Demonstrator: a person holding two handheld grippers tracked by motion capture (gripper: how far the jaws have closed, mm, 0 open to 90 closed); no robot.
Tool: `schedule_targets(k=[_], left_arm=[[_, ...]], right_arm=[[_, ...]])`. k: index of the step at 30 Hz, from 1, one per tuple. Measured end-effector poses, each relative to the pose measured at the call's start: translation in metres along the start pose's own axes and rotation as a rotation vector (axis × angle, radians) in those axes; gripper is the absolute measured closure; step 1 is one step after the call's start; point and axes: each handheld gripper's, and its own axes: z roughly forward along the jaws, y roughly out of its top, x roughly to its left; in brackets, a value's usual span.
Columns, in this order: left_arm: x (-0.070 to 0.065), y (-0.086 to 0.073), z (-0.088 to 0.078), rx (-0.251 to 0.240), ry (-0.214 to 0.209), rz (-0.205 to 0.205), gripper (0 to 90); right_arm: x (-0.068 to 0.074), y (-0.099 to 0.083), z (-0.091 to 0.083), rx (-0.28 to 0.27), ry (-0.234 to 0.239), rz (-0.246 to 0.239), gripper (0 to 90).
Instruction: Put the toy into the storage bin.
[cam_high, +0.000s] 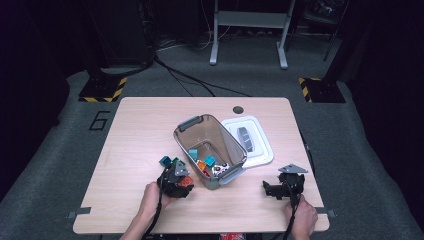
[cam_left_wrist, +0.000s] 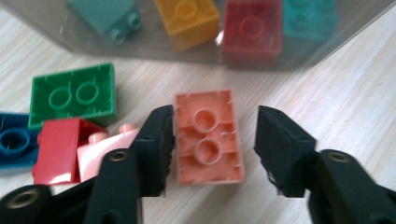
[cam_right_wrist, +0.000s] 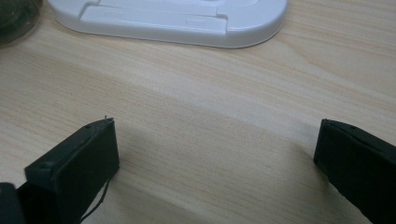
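Our left gripper (cam_left_wrist: 212, 140) has the pink brick (cam_left_wrist: 208, 137) lying upside down on the counter (cam_left_wrist: 355, 93) between its fingers (cam_left_wrist: 156, 144), long axis running away from us. One finger touches its side, the other stands just clear, so nothing is gripped yet. The right gripper (cam_right_wrist: 215, 163), farther off, holds its fingers wide apart and empty.

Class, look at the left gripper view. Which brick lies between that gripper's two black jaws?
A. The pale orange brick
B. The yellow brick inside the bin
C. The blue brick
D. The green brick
A: the pale orange brick lies underside up on the table between the jaws of the left gripper; one jaw is at its edge, the other stands apart, while the green brick lies off to the side.
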Motion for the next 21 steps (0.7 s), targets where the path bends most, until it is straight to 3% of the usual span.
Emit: schedule_targets(k=[3,8,11,16,21], left_arm=[[0.001,-0.004,-0.001,-0.016,0.003,-0.011,56.8],[0.003,-0.009,-0.007,0.001,-0.010,0.002,58.3],[0.004,-0.015,-0.011,0.002,-0.017,-0.010,58.3],[0.008,-0.027,-0.018,0.006,-0.028,-0.028,56.6],[0.010,-0.028,-0.020,0.006,-0.030,-0.039,46.7]], right_arm=[[0.000,0.000,0.000,-0.001,-0.001,0.001,0.0],[0.000,0.000,0.000,-0.001,-0.001,0.000,0.0],[0.000,0.000,0.000,-0.001,-0.001,-0.001,0.0],[0.000,0.000,0.000,0.000,0.000,-0.002,0.0],[0.000,0.000,0.000,0.000,-0.001,-0.002,0.0]])
